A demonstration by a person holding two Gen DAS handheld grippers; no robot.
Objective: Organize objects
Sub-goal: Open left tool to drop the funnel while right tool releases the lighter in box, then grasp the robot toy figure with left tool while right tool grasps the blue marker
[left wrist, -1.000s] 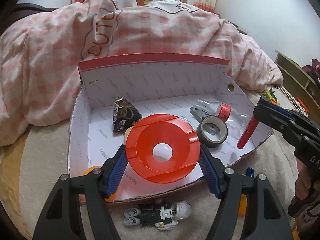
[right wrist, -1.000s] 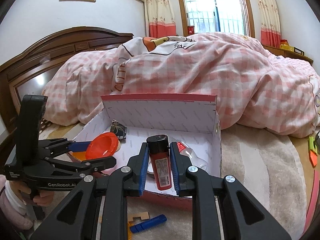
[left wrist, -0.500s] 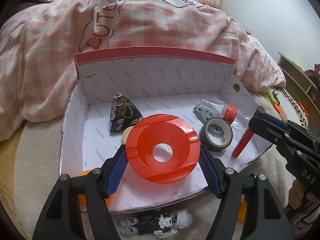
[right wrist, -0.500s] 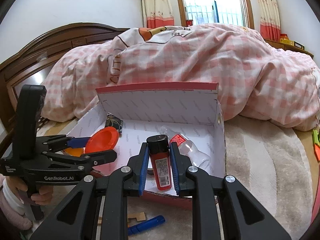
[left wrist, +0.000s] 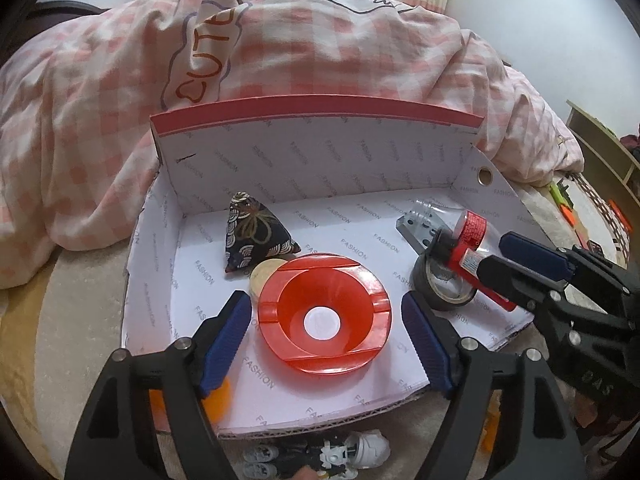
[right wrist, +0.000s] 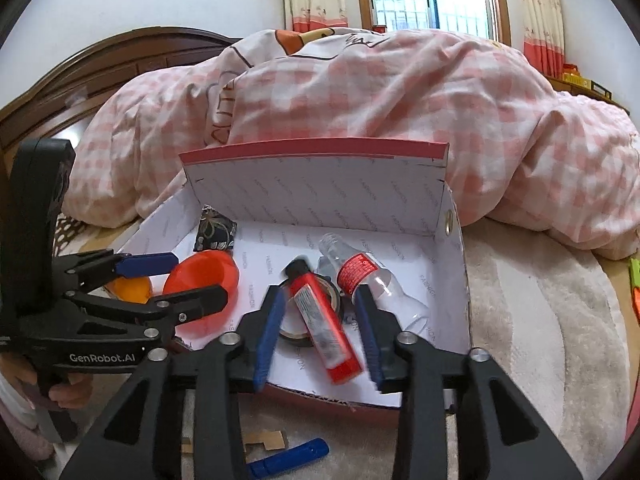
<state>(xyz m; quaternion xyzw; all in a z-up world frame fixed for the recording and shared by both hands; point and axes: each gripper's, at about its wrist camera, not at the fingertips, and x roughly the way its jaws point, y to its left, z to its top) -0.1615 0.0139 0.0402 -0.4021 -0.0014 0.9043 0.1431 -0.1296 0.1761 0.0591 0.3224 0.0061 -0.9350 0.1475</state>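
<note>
Left wrist view: your left gripper has just opened wider, pads clear of the red ashtray they clamped earlier; it now sits on the box floor, with bare floor to its left up to the side wall. Right wrist view: your right gripper jaws have just been opening, and the red tube, earlier upright in their grip, lies loose between them, tilted across the tape roll, beside the clear bottle near the right wall.

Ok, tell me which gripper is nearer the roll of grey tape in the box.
Right. The right gripper has its open fingers on either side of the grey tape and red tube. The left gripper flanks the orange dish beside it.
</note>
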